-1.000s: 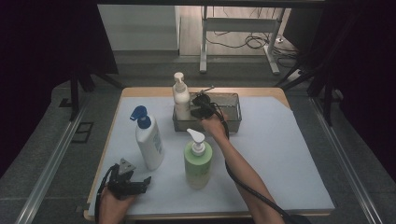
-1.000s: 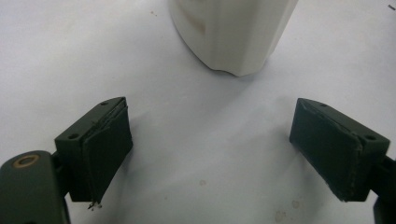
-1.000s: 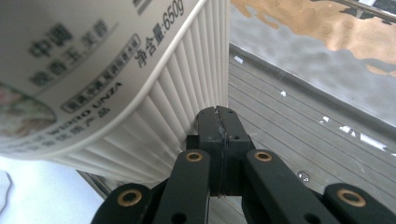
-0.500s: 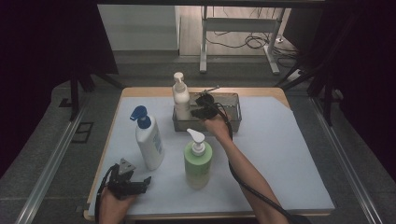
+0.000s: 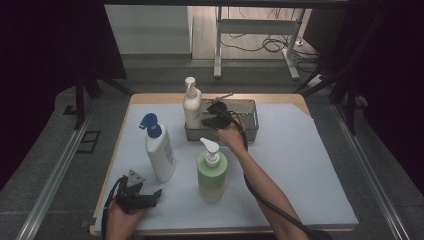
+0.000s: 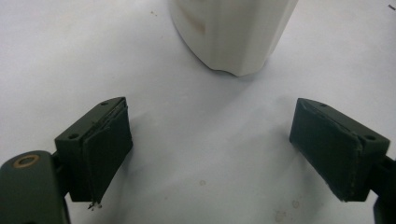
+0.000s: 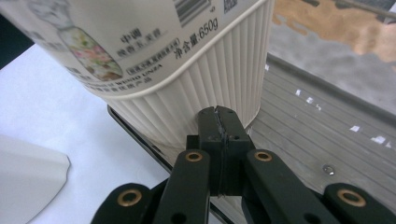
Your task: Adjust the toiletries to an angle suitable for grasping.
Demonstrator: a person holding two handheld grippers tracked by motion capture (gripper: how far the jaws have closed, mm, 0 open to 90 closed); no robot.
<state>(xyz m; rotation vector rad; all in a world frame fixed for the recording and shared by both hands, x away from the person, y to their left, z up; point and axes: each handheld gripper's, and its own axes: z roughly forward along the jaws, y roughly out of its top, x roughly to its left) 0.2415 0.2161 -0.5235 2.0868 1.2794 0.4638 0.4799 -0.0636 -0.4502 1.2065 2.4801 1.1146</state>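
A cream pump bottle (image 5: 191,107) stands in the left end of a metal basket (image 5: 250,122) at the back of the table. My right gripper (image 5: 209,120) is at the basket's front rim, right beside that bottle. In the right gripper view its jaws (image 7: 218,114) are pressed together with nothing between them, their tips at the ribbed base of the cream bottle (image 7: 187,70). My left gripper (image 5: 156,196) rests low at the front left, open. In the left gripper view its jaws (image 6: 210,144) stand wide apart, short of the white bottle's base (image 6: 233,32).
A white bottle with a blue pump (image 5: 159,150) stands left of centre, and a green pump bottle (image 5: 211,172) stands in the middle front. The right forearm and its cable run diagonally from the bottom right. A white sheet (image 5: 310,170) covers the table.
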